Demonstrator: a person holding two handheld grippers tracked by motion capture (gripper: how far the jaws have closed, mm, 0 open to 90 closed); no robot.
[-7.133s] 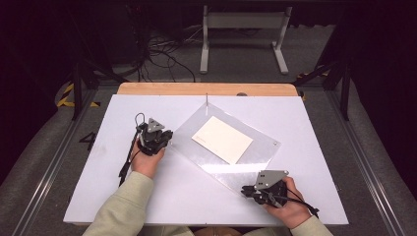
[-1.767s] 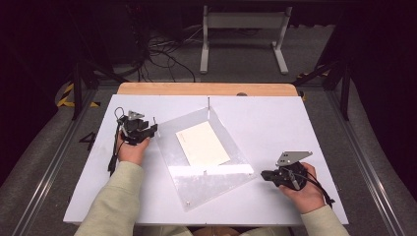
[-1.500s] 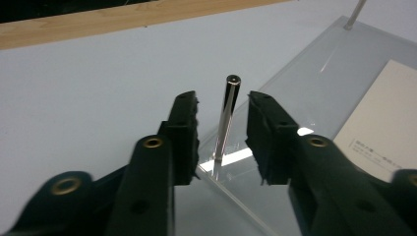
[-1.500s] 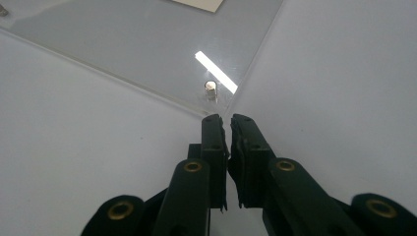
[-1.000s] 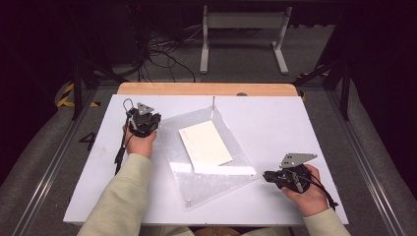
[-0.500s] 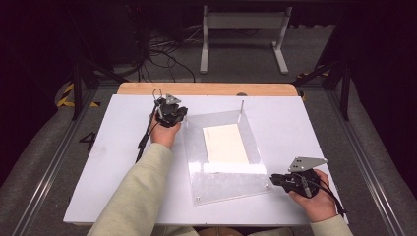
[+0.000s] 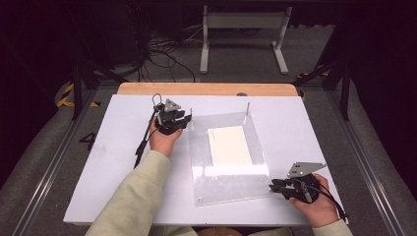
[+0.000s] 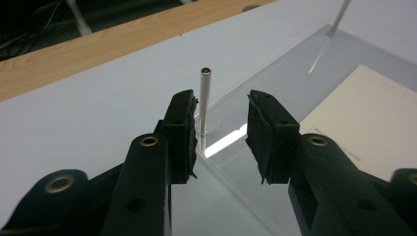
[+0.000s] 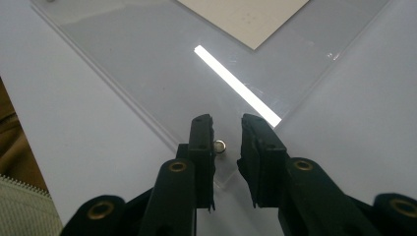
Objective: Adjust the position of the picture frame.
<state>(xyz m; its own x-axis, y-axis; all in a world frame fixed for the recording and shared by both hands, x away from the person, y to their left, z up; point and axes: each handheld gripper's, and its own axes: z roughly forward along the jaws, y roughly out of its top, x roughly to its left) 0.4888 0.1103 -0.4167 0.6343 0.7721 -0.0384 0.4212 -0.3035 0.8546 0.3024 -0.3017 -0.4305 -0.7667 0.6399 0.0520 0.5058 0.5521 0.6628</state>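
White rectangular surface [image 7: 113,167] with a wooden strip [image 7: 206,89] along the far edge, set in a dark room; grey floor [image 7: 236,54] beyond, with a tangle of black cables [image 7: 162,54] and the white legs of a stand [image 7: 243,34].

One clear acrylic plate [image 7: 228,184], lying flat right of the surface's middle, long axis running from the near edge toward the far edge, roughly square to the surface. One cream sheet [image 7: 229,145] under or in it, long axis the same way. Two upright metal pins at the plate's far corners: left pin [image 8: 204,105] and right pin [image 7: 248,108]. One small metal stud [image 9: 220,145] at the near right corner; another fastener [image 7: 200,199] at the near left corner.

Two claws. Left claw [image 8: 220,135] at the far left corner, jaws apart and just opened, left pin standing close against one pad, not clamped. Right claw [image 9: 225,147] at the near right corner, jaws slightly apart and just widened, stud between the pads, plate edge beneath, no pressing visible.
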